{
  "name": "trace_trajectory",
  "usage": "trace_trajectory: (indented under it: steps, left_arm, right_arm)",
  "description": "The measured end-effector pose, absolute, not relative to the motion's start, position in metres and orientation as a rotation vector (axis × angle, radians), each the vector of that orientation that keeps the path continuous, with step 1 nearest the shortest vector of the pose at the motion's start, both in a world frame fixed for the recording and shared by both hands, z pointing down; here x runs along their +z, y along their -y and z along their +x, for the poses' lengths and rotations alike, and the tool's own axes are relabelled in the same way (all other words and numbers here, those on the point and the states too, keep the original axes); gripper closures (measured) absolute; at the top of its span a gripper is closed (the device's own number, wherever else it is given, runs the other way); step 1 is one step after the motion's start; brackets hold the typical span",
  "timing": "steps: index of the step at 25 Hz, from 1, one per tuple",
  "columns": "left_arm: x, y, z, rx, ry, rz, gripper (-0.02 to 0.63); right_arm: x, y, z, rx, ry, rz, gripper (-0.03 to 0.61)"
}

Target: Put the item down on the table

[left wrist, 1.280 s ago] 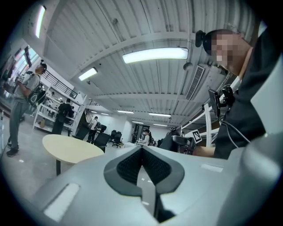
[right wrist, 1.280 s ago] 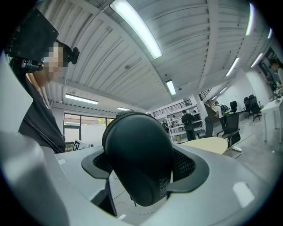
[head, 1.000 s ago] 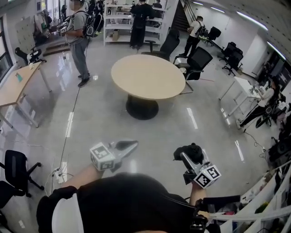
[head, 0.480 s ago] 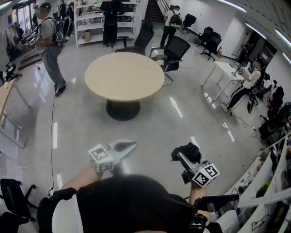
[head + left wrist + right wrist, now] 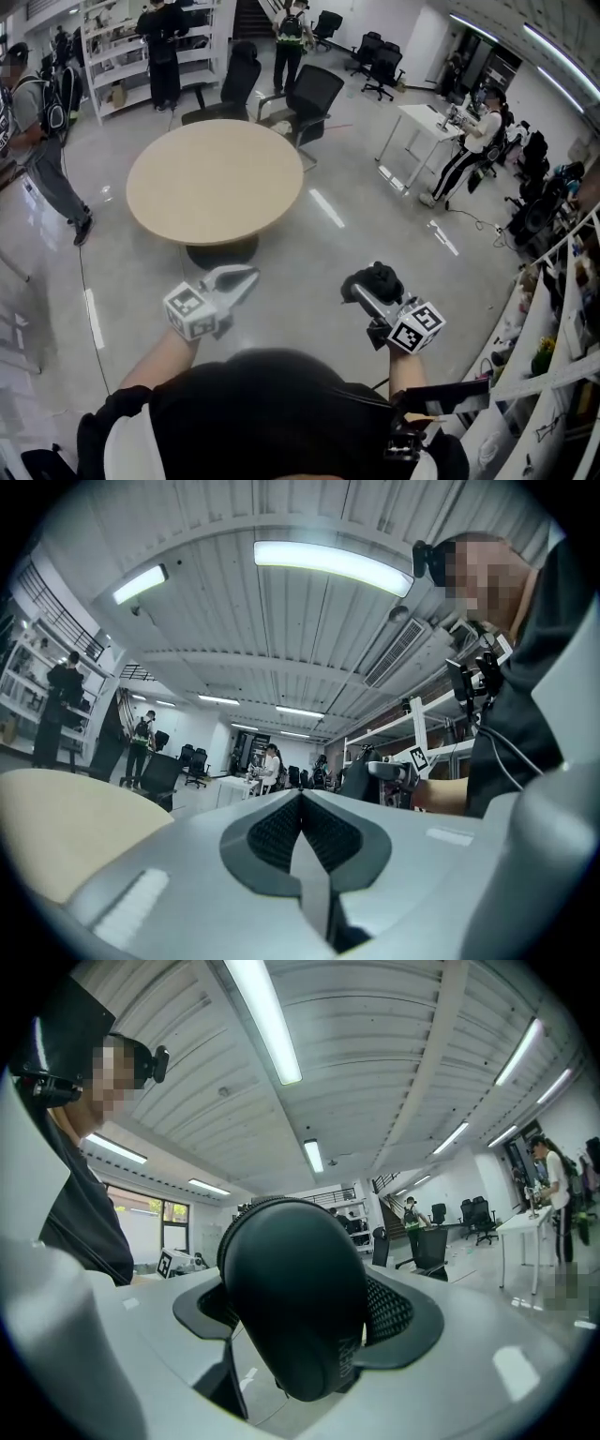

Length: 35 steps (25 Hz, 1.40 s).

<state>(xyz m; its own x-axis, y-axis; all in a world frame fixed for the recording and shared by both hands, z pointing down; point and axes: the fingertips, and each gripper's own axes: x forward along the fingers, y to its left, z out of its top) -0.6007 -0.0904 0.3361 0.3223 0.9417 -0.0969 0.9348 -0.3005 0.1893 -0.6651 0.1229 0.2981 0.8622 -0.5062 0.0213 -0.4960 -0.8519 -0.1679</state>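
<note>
— Right gripper first. What does it have?
— Its two jaws squeeze a black item. The item is round and smooth, and it fills the gap between the jaws.
— And the left gripper?
— Its jaws are pressed tight together. Nothing is between them.
— What is the biggest thing in the room?
— The shiny grey floor. Both grippers are up in the air over it, side by side, pointing away from the person who holds them.
— What comes next?
— The round table. It has a tan top and one dark foot. It stands ahead of the grippers, more on the left gripper's side.
— Then?
— White shelves at the back, with people standing by them. A white desk is on the right, and a person is at it.
— Anything smaller?
— Two black chairs just behind the table.
— So where is the black item?
— It is in the right gripper, up in the air. It does not touch the table, which is well apart from it.
</note>
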Motion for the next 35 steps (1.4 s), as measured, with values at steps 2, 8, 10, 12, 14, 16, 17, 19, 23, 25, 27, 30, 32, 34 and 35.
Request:
trace_trajectory:
  steps: [2,8,10,12,14,16,17,19,23,25,27,30,32,34,35]
  left_arm:
    - [0.329,0.098,-0.561,0.031,-1.71,2.388,0.615]
    - [0.323,0.1,-0.466,0.028,-1.707,2.408,0.615]
    - [0.327,0.092,-0.442,0.043,-1.687,2.411,0.615]
    - [0.332,0.079,-0.424,0.061,-1.671,2.415,0.615]
    - [0.337,0.061,-0.411,0.074,-1.661,2.422,0.615]
    - [0.34,0.038,-0.399,0.083,-1.649,2.432,0.615]
    - [0.341,0.024,-0.395,0.083,-1.643,2.437,0.615]
    - [0.341,-0.008,-0.388,0.074,-1.635,2.448,0.615]
    - [0.34,-0.074,-0.38,0.068,-1.591,2.466,0.615]
    - [0.336,-0.106,-0.377,0.062,-1.574,2.473,0.615]
    - [0.332,-0.139,-0.37,0.049,-1.563,2.483,0.615]
    - [0.331,-0.184,-0.361,0.051,-1.559,2.477,0.615]
    - [0.33,-0.21,-0.355,0.06,-1.574,2.469,0.615]
    - [0.329,-0.23,-0.344,0.065,-1.591,2.464,0.615]
    - [0.328,-0.239,-0.338,0.067,-1.6,2.463,0.615]
  right_arm:
    - [0.296,-0.117,-0.632,-0.098,-0.777,-2.902,0.204]
    - [0.295,-0.117,-0.553,-0.118,-0.757,-2.953,0.204]
    - [0.3,-0.129,-0.535,-0.125,-0.741,-2.956,0.204]
    - [0.304,-0.146,-0.522,-0.134,-0.727,-2.956,0.204]
    - [0.308,-0.168,-0.511,-0.139,-0.717,-2.953,0.204]
    - [0.313,-0.195,-0.499,-0.135,-0.718,-2.945,0.204]
    - [0.315,-0.21,-0.494,-0.13,-0.722,-2.94,0.204]
    - [0.317,-0.242,-0.482,-0.121,-0.739,-2.932,0.204]
    - [0.319,-0.304,-0.461,-0.14,-0.807,-2.906,0.204]
    - [0.316,-0.333,-0.453,-0.146,-0.855,-2.902,0.204]
    - [0.312,-0.362,-0.443,-0.14,-0.89,-2.904,0.204]
    - [0.309,-0.401,-0.43,-0.144,-0.918,-2.901,0.204]
    - [0.309,-0.422,-0.422,-0.155,-0.922,-2.902,0.204]
    - [0.309,-0.441,-0.411,-0.155,-0.914,-2.901,0.204]
    - [0.31,-0.448,-0.406,-0.152,-0.907,-2.899,0.204]
